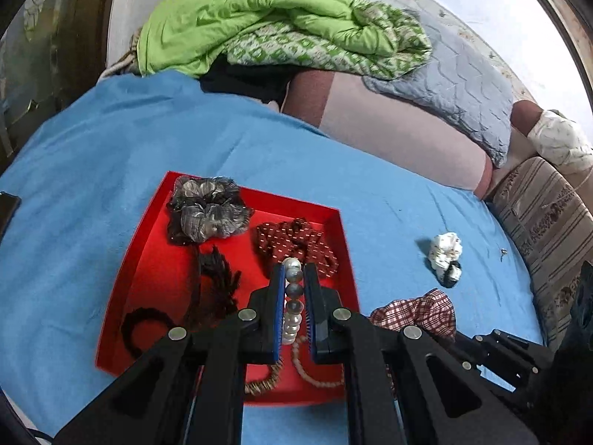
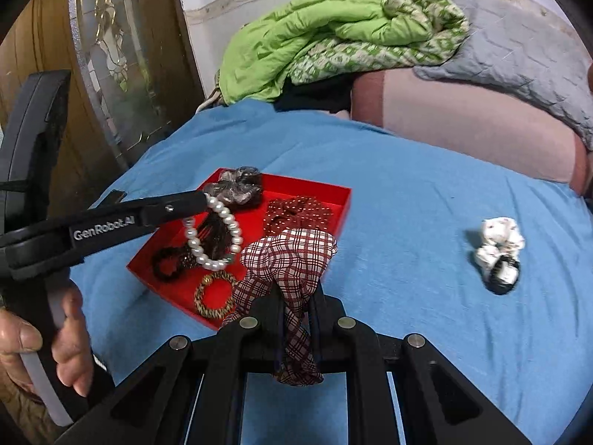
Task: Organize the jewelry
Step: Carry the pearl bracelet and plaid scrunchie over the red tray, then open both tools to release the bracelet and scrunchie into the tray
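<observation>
— Nearest the lens, what does each gripper carry?

— Pearls, in my left gripper (image 1: pixel 294 270): its jaws are clamped on a pearl bracelet (image 2: pixel 218 237), which hangs in a loop above the red tray (image 1: pixel 148 259). My right gripper (image 2: pixel 296 296) is pinched on a red-and-white plaid scrunchie (image 2: pixel 292 259), held just off the tray's near right corner. A person's hand (image 2: pixel 55 337) grips the left tool's handle at eight o'clock in the right wrist view.

— And inside the tray?

— From the left wrist view: a grey frilled scrunchie (image 1: pixel 207 211) at eleven o'clock, a red dotted scrunchie (image 1: pixel 296 241) at twelve, a dark hair tie (image 1: pixel 148 326) at nine, and a dark feathery piece (image 1: pixel 218 282) between them. A gold beaded bracelet (image 2: pixel 215 296) lies at the tray's near edge.

— Anything outside it?

— One white patterned scrunchie (image 1: pixel 444 256) sits alone on the blue sheet (image 1: pixel 92 185) at three o'clock, well apart from the tray. A green quilt (image 1: pixel 259 18) is heaped at twelve o'clock beyond.
</observation>
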Motion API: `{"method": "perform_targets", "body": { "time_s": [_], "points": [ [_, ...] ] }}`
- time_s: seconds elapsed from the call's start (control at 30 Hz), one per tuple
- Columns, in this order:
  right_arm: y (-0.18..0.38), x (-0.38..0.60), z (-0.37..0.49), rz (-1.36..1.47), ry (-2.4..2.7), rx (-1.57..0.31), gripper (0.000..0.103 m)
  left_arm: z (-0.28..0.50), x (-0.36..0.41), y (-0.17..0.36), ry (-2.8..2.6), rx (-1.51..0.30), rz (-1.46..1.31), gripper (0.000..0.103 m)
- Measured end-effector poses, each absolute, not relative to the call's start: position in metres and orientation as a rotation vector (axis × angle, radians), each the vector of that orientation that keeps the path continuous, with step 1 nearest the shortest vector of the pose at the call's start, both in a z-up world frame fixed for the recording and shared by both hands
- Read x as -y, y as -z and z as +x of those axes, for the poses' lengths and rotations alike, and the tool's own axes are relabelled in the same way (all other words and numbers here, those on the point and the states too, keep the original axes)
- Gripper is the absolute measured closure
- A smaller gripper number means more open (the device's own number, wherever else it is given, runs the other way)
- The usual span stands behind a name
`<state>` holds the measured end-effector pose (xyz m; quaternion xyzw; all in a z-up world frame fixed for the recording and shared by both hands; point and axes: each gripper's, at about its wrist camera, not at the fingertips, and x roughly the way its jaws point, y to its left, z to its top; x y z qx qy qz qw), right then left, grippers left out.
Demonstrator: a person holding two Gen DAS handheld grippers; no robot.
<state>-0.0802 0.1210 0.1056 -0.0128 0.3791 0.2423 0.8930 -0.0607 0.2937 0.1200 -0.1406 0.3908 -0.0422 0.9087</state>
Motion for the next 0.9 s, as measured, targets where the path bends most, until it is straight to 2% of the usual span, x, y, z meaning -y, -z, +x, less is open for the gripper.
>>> {"method": "perform_targets", "body": {
  "time_s": [0.37,0.73,0.77,0.83,0.9],
  "points": [
    [-0.069,-0.163,-0.031,-0.044,-0.498,-0.867,0.090,-0.031,-0.327,-0.082,0.086,-0.882,-0.402,0.094],
    [-0.048,-0.171,-0.011,-0.049,-0.482,-0.905,0.090,-0.035,-0.328,-0.082,0.100,-0.852,-0.403,0.091],
    [-0.048,-0.170,-0.011,-0.043,-0.482,-0.905,0.086,-0.036,-0.327,-0.083,0.103,-0.846,-0.405,0.089],
    [-0.049,-0.168,-0.009,-0.032,-0.480,-0.901,0.078,-0.039,-0.327,-0.086,0.108,-0.824,-0.408,0.077],
    [-0.051,-0.164,-0.009,-0.021,-0.478,-0.889,0.067,-0.042,-0.327,-0.089,0.109,-0.806,-0.408,0.073]
  ]
}}
